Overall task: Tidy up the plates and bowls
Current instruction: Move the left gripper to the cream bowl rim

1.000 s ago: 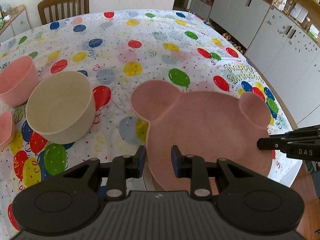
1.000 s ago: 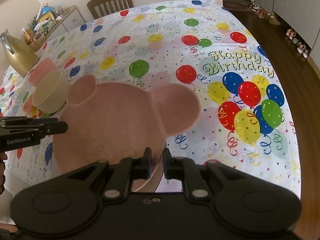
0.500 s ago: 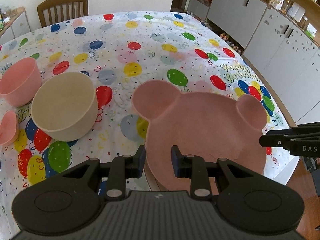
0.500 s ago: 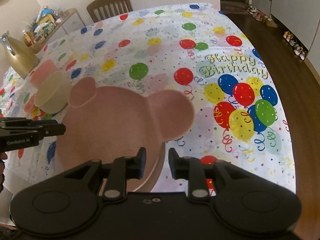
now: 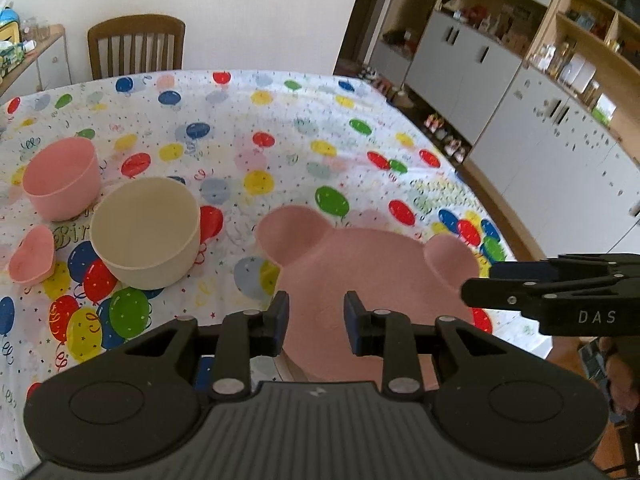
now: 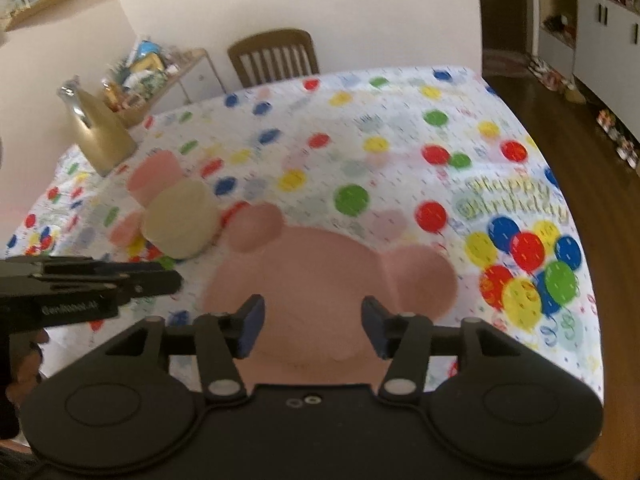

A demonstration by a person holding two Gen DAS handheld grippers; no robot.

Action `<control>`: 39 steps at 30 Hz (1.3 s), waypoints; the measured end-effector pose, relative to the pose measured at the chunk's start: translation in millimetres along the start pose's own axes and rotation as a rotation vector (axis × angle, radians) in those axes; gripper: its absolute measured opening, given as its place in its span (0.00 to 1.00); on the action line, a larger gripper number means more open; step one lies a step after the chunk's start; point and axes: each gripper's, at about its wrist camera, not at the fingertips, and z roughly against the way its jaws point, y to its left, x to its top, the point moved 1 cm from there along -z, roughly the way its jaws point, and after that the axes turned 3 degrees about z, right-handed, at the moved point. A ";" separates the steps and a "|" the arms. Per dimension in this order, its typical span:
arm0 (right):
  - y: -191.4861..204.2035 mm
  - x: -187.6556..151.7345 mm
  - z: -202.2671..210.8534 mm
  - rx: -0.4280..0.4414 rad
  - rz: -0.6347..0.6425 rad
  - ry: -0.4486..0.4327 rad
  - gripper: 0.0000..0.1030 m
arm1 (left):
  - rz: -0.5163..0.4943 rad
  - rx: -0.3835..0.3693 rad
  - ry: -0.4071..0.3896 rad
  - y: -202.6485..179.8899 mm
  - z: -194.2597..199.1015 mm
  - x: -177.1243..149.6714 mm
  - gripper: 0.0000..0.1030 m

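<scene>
A pink bear-shaped plate (image 5: 360,264) lies flat on the balloon tablecloth at the table's near edge. My left gripper (image 5: 314,314) hovers above its near rim. Its jaws are opening, and the pads stand apart and clear of the plate. My right gripper (image 6: 313,322) hangs over the same plate (image 6: 320,280) with its jaws opening wide and nothing pressed between them. To the left stand a cream bowl (image 5: 146,232), a pink bowl (image 5: 60,178) and a small pink heart-shaped dish (image 5: 32,256).
The right gripper's fingers (image 5: 520,296) reach in from the right in the left wrist view. A gold jug (image 6: 96,136) stands at the table's far left. A wooden chair (image 5: 136,46) is behind the table. Grey cabinets (image 5: 540,128) and wooden floor lie to the right.
Both grippers were shut on the plate's near rim. Both have opened, the right one wider, and have risen away from the plate, which stays on the table.
</scene>
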 end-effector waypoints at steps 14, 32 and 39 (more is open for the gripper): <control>76.1 31.1 -8.4 0.032 0.049 -0.124 0.85 | 0.059 0.046 -0.111 52.8 36.0 13.1 0.62; 149.3 64.6 -70.6 -0.071 -0.004 -0.178 0.99 | 0.051 0.081 -0.117 159.7 22.0 45.8 0.79; 154.7 77.5 -112.8 -0.142 -0.032 -0.108 0.99 | 0.070 0.075 -0.053 190.2 -14.9 54.9 0.79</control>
